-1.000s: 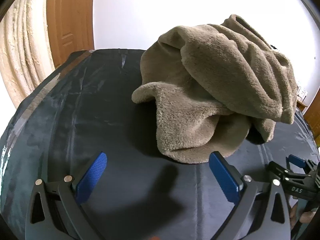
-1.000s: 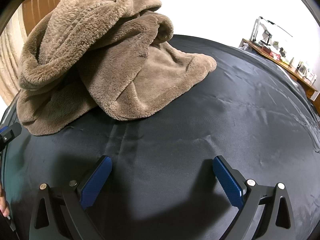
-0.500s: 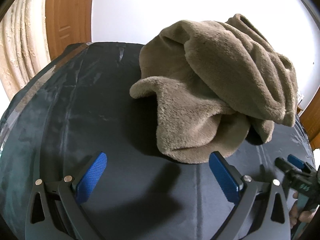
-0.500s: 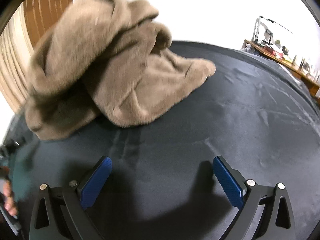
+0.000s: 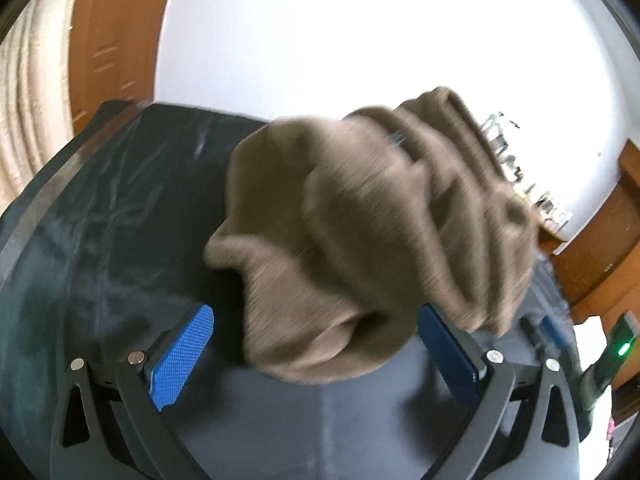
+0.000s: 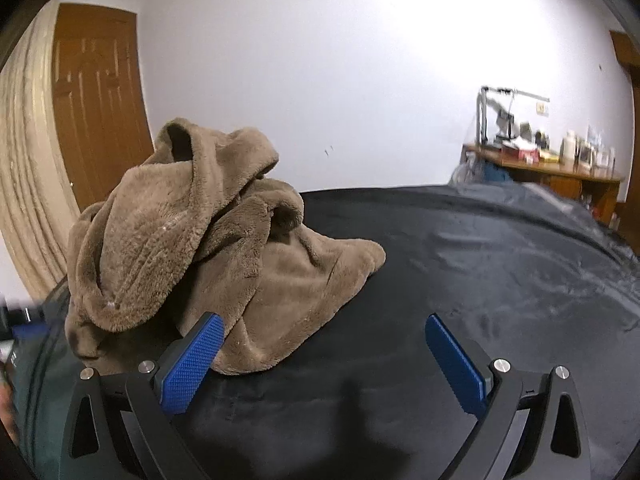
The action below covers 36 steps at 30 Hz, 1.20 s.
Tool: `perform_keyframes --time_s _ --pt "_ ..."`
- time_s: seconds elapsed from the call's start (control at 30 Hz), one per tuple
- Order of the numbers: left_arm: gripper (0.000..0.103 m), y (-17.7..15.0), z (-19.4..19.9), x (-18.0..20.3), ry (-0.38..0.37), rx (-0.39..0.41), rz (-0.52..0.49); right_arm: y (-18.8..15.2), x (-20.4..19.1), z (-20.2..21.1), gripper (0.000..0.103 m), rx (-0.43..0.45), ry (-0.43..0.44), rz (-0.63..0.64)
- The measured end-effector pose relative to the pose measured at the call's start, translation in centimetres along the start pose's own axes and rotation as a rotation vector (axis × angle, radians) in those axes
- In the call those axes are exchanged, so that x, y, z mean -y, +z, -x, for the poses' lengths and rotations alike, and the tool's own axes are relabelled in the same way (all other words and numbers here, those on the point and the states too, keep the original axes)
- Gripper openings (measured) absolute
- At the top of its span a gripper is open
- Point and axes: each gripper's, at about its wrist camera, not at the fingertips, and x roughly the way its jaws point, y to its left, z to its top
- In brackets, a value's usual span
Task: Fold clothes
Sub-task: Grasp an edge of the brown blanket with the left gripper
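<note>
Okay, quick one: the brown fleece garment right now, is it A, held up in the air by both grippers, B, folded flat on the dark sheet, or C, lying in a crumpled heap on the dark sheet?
C: the brown fleece garment sits bunched in a heap on the dark sheet, with both grippers' jaws open and empty.

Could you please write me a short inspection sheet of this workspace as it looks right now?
Surface: black cloth-covered surface, wrinkled at the far right.
Job's things: one brown fleece garment, crumpled in a heap, unfolded.
Clutter: nothing seen on the surface.
Grippers: left gripper open, garment edge between its blue pads, contact unclear through blur; right gripper open, garment beside its left pad.
Cables: nothing seen.
Surroundings: white wall, wooden door, cluttered wooden desk.
</note>
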Motion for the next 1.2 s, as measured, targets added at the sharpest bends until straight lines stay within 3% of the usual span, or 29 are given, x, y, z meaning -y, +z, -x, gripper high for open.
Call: perform_keyframes --time_s 0.17,0.37,0.47,0.53,0.63,0.67,0.73,0.8,1.0,1.07,1.2 --pt "0.103 2.0 0.0 1.7 -0.051 0.025 0.049 0.1 0.2 -0.1 0.102 0.002 0.028 0.002" --pt "0.102 4.0 -2.7 0.2 -0.113 -0.038 0.221 0.1 0.0 0.5 0.102 0.021 0.051 0.010" --pt "0.092 3.5 -3.8 -0.4 -0.113 -0.079 0.284 0.1 -0.1 0.7 0.102 0.024 0.062 0.010" --pt "0.071 2.8 -4.5 -0.3 -0.101 -0.109 0.292 0.1 -0.1 0.8 0.102 0.024 0.073 0.006" --pt "0.055 1.5 -4.8 -0.3 -0.103 -0.128 0.315 0.1 -0.1 1.0 0.102 0.030 0.084 0.008" --pt "0.052 1.2 -4.4 -0.4 -0.111 -0.118 0.326 0.1 -0.2 1.1 0.102 0.035 0.084 0.012" --pt "0.027 0.5 -3.6 -0.5 -0.130 -0.099 0.345 0.1 -0.5 1.3 0.101 0.049 0.082 0.027" --pt "0.016 -0.2 -2.3 -0.6 -0.160 -0.079 0.363 0.0 -0.7 1.5 0.096 0.061 0.078 0.043" --pt "0.012 -2.8 3.5 -0.6 -0.217 0.031 0.395 -0.2 -1.2 1.4 0.073 0.058 0.075 0.072" --pt "0.012 -2.4 5.6 -1.5 -0.227 0.095 0.413 -0.2 -1.1 1.2 0.072 0.050 0.077 0.066" --pt "0.012 -5.4 13.2 -3.1 -0.218 0.252 0.446 -0.2 -0.8 1.3 0.072 0.059 0.071 0.051"
